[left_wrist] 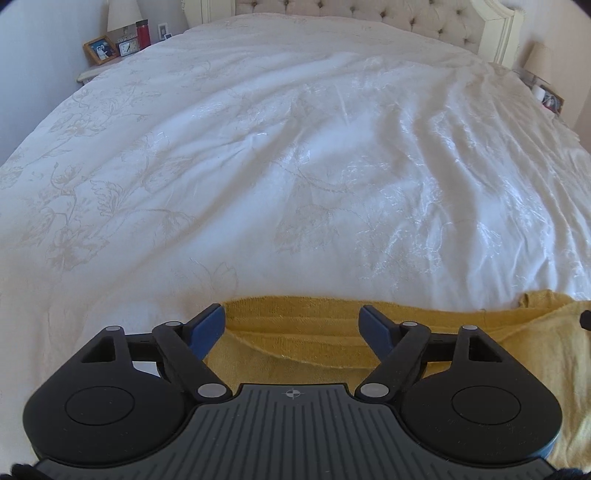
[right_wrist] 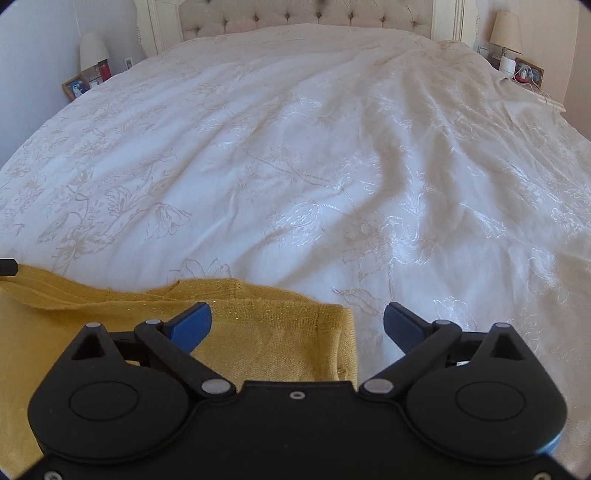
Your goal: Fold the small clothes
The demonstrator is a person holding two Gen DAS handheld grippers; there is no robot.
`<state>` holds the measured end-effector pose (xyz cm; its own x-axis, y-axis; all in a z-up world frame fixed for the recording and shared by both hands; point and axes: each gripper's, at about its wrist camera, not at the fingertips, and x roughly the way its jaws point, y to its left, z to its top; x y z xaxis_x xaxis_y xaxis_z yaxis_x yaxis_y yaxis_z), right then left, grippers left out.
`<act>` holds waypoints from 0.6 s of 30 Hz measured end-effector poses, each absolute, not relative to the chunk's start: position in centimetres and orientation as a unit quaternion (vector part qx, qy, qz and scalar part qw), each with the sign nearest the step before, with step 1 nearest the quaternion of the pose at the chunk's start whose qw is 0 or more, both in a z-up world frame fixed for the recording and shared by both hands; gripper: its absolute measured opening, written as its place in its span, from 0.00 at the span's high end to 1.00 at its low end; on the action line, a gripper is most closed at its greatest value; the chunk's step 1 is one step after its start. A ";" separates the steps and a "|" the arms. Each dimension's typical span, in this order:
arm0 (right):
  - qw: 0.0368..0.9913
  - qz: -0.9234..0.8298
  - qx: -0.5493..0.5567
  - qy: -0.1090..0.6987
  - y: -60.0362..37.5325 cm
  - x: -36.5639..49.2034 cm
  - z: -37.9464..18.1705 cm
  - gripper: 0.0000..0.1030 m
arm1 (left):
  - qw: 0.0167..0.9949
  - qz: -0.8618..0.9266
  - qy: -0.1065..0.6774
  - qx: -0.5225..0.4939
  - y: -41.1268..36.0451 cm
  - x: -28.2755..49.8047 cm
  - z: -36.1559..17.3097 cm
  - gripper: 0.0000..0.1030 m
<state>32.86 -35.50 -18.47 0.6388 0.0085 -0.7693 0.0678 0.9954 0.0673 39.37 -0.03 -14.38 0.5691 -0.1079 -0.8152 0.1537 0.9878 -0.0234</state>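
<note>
A mustard-yellow knit garment (left_wrist: 303, 343) lies flat on the near part of a white bedspread (left_wrist: 280, 166). My left gripper (left_wrist: 291, 325) is open, its blue-tipped fingers spread just above the garment's far edge near its left end. In the right wrist view the same garment (right_wrist: 280, 332) shows with its right edge folded under. My right gripper (right_wrist: 297, 323) is open over that right corner, one finger above the cloth, the other above the bedspread (right_wrist: 295, 147). Neither gripper holds anything.
The bed has a tufted headboard (left_wrist: 369, 14) at the far end. A nightstand with a lamp, picture frame (left_wrist: 100, 50) and red bottle stands at far left. Another nightstand with a lamp (right_wrist: 508, 33) stands at far right.
</note>
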 end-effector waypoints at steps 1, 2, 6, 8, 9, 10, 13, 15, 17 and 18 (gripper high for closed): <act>0.905 -0.006 0.039 0.424 -34.9 32.6 -18.4 0.02 | 0.884 -0.081 0.460 0.024 -0.5 38.8 -14.2 0.20; 0.904 0.004 0.029 0.425 -34.2 32.4 -18.4 0.02 | 0.881 -0.087 0.464 0.024 -0.9 38.2 -14.2 0.20; 0.898 0.046 -0.014 0.438 -31.5 32.3 -19.2 0.02 | 0.876 -0.106 0.470 0.033 -2.5 36.1 -14.5 0.19; 0.891 0.057 -0.032 0.450 -30.7 33.0 -20.3 0.02 | 0.869 -0.117 0.480 0.040 -3.1 35.8 -15.1 0.19; 0.888 0.057 -0.036 0.455 -30.5 33.5 -20.7 0.02 | 0.864 -0.120 0.486 0.045 -3.4 35.8 -15.6 0.19; 0.884 0.054 -0.040 0.463 -30.3 34.2 -21.1 0.02 | 0.862 -0.121 0.490 0.049 -3.6 35.9 -16.0 0.19; 0.880 0.041 -0.032 0.473 -30.6 35.6 -21.9 0.01 | 0.857 -0.114 0.499 0.059 -3.8 37.1 -17.3 0.19; 0.881 0.033 -0.023 0.471 -31.2 35.9 -21.7 0.00 | 0.856 -0.103 0.503 0.059 -3.5 38.6 -18.0 0.19; 0.884 0.028 -0.014 0.466 -31.7 36.0 -21.2 0.01 | 0.855 -0.093 0.507 0.052 -3.0 40.1 -18.3 0.17; 0.886 0.027 -0.007 0.463 -31.9 35.8 -20.9 0.01 | 0.855 -0.087 0.510 0.045 -2.7 40.8 -18.4 0.14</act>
